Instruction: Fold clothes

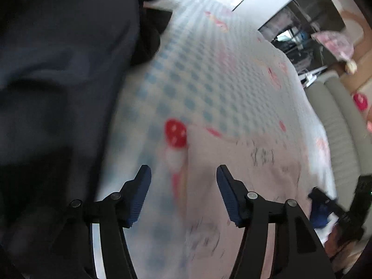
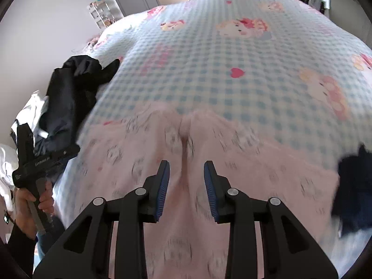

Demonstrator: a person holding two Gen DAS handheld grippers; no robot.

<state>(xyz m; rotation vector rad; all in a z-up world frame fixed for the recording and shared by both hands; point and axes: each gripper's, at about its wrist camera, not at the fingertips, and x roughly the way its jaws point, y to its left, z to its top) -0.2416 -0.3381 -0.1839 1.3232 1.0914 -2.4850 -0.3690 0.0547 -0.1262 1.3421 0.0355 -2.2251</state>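
Observation:
A pale pink garment (image 2: pixel 244 169) with grey cartoon outlines lies spread on the bed, a crease (image 2: pixel 186 137) running up its middle. My right gripper (image 2: pixel 186 165) hangs open just above it, jaws either side of the crease line and holding nothing. In the left wrist view my left gripper (image 1: pixel 183 171) is open too, over the left part of the pink garment (image 1: pixel 244 186), blurred by motion. A dark navy garment (image 1: pixel 58 69) fills that view's left side. In the right wrist view, a hand (image 2: pixel 28 202) holds the left gripper's black body (image 2: pixel 25 160).
The bed cover (image 2: pixel 232 53) is blue-and-white check with cartoon prints. A dark heap (image 2: pixel 72 93) and white clothes (image 2: pixel 7 169) lie at the bed's left edge. Another dark piece (image 2: pixel 353 186) sits at the right. A beige padded headboard (image 1: pixel 337 121) runs along the bed's right side in the left wrist view.

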